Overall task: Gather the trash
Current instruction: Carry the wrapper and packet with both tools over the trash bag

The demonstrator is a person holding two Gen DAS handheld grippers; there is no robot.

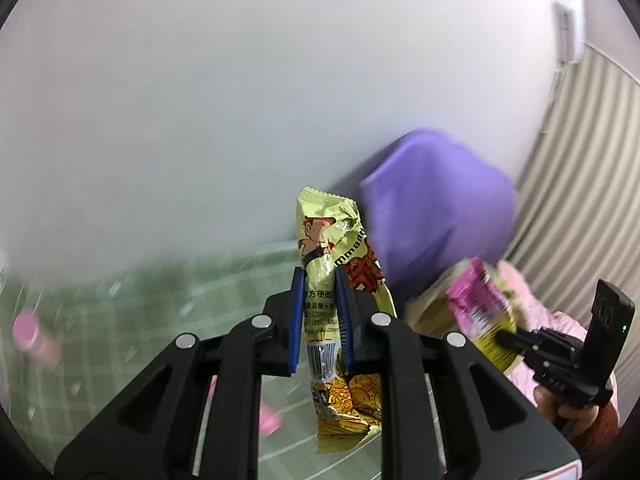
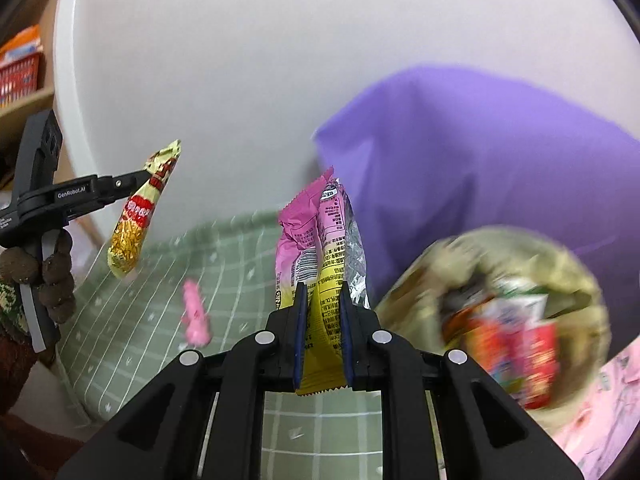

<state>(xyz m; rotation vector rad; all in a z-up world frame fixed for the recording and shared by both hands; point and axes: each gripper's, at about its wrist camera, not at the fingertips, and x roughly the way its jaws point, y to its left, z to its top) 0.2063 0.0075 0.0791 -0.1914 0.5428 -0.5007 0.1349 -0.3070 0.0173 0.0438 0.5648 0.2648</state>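
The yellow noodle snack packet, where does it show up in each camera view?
Left wrist view: yellow noodle snack packet at centre, upright in the left gripper.
Right wrist view: same packet at far left, hanging from that gripper.
Shared landmark: the purple bag, right of the packet in both.

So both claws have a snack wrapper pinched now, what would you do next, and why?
Probably carry the right gripper with its pink and yellow wrapper over the bin and let go. That bin, already holding trash, sits just beside it, in front of the purple bag. The left gripper, pinching the yellow noodle wrapper, could follow.
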